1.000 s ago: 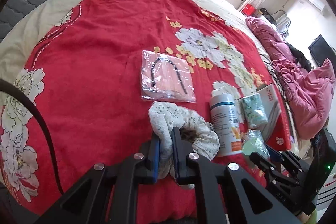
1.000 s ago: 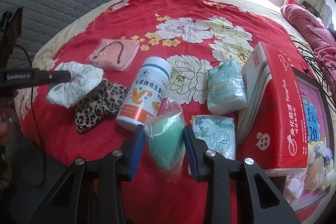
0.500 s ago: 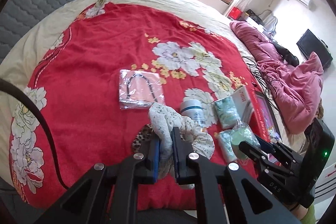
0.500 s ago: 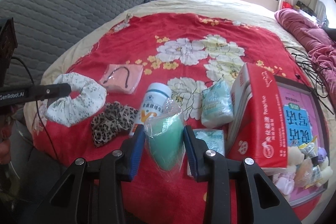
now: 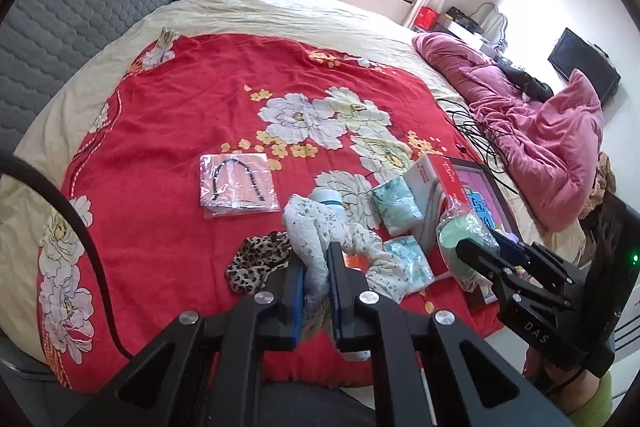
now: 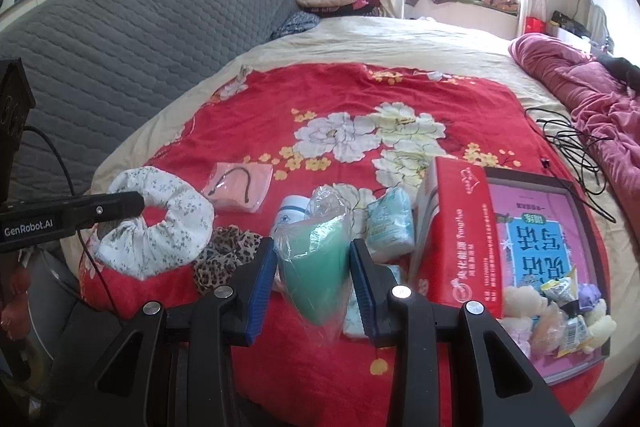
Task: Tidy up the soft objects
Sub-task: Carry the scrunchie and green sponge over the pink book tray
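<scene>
Bottle [image 6: 291, 213] between scrunchie [image 6: 224, 253] and tissue pack [image 6: 390, 223]; box [image 6: 460, 235] right.

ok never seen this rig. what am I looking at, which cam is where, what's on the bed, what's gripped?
No robot here: a person holds a two-finger gripper in each hand, each with a fisheye camera looking forward along its fingers. The left view shows the left gripper with its jaws shut on a white floral scrunchie; the right gripper shows at its right edge. The right view shows the right gripper's jaws clamping a green sponge in a clear bag. Both are lifted above a red floral blanket. On it lie a leopard scrunchie, a bagged pink mask, a white bottle, tissue packs, a red box and a tray of small toys.
</scene>
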`<state>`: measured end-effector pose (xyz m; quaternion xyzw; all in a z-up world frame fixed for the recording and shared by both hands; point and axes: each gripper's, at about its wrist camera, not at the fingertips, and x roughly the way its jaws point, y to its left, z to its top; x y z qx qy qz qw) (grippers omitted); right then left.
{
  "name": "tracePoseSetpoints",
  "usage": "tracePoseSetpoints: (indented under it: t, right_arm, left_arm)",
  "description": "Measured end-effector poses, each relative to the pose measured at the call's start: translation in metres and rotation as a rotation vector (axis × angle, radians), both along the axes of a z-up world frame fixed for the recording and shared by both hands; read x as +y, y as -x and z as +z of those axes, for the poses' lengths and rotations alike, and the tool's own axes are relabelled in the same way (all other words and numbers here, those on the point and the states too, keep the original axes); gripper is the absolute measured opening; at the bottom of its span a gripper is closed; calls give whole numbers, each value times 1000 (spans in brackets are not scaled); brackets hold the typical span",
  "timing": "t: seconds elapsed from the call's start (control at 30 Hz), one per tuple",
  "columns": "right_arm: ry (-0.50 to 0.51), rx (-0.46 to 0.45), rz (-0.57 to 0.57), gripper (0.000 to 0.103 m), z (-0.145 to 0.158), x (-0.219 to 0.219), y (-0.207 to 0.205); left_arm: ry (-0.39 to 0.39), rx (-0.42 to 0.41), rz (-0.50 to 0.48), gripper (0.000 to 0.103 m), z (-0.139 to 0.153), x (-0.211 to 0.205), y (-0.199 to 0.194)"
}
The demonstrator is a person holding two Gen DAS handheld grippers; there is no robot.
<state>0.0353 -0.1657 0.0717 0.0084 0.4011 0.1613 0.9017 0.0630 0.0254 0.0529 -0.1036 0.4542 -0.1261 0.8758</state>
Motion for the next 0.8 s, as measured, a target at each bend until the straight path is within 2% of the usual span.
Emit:
tracePoseSetpoints:
  t: [0.47,0.8]
  right_arm:
    - [-26,-56,-68,39,26,-36,19]
    - [-48,-65,-136,39,29,-73,24]
  left_arm:
    - [-39,-31,-84,11,20,-48,18]
    - [-61,-39,-141,11,22,-84,19]
